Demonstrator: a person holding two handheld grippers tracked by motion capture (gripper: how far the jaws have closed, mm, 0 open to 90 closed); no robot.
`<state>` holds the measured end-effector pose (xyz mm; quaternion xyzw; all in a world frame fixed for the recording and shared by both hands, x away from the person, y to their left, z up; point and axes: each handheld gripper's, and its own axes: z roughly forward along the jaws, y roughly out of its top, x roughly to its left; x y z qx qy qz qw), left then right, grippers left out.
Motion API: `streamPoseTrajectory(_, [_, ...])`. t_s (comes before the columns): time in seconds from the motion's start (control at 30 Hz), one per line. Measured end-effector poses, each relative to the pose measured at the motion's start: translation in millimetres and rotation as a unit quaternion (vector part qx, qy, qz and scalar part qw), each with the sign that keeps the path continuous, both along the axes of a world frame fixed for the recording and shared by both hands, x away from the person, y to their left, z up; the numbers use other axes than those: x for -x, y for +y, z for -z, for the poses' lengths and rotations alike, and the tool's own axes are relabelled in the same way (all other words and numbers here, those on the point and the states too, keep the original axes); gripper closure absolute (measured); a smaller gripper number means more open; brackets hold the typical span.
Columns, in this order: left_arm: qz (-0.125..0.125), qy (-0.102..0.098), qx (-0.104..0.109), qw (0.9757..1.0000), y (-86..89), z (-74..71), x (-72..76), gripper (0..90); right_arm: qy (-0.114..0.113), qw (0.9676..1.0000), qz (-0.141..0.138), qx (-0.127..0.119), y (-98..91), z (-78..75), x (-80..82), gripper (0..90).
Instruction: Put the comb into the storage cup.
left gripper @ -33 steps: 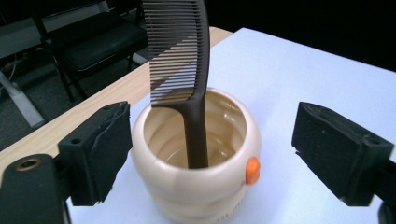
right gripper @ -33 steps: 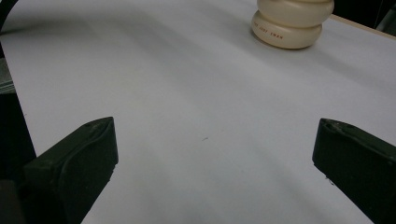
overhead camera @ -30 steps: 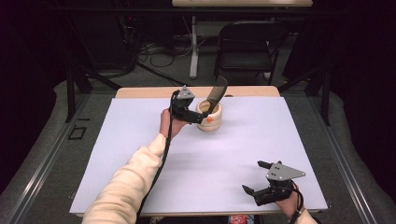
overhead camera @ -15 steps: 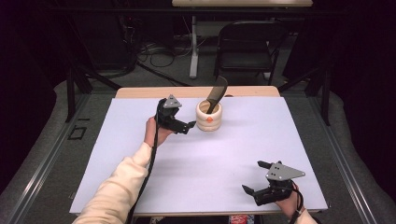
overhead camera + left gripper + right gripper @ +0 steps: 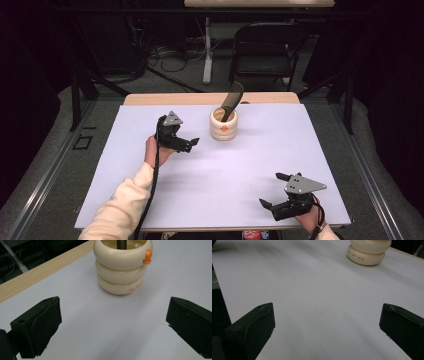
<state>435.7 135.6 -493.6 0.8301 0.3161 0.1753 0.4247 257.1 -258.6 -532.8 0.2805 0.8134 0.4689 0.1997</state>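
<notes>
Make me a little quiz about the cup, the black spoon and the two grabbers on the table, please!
1. True or false: the left gripper is squeezing the cup.
2. What stands inside the cup? A) a black spoon B) a red pencil C) a banana
3. Which gripper is nearer the cup?

Key:
1. False. Its jaws stand open, empty, beside the cup.
2. A. Its handle leans out over the rim.
3. The left one; the right gripper rests open at the near edge of the table.
</notes>
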Motion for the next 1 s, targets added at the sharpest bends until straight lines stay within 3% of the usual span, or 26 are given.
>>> streamPoseTrajectory(0.53, [-0.006, -0.005, -0.005, 1.0000, 14.7, 1.7, 21.6, 0.2, 0.000, 1.0000, 0.002, -0.002, -2.1, -0.2, 4.3, 0.0])
streamPoseTrajectory(1.0, [-0.030, -0.020, 0.002, 0.9993, 33.8, 4.2, 56.7, 0.2, -0.003, 1.0000, 0.003, -0.007, -3.2, -1.1, 4.1, 0.0])
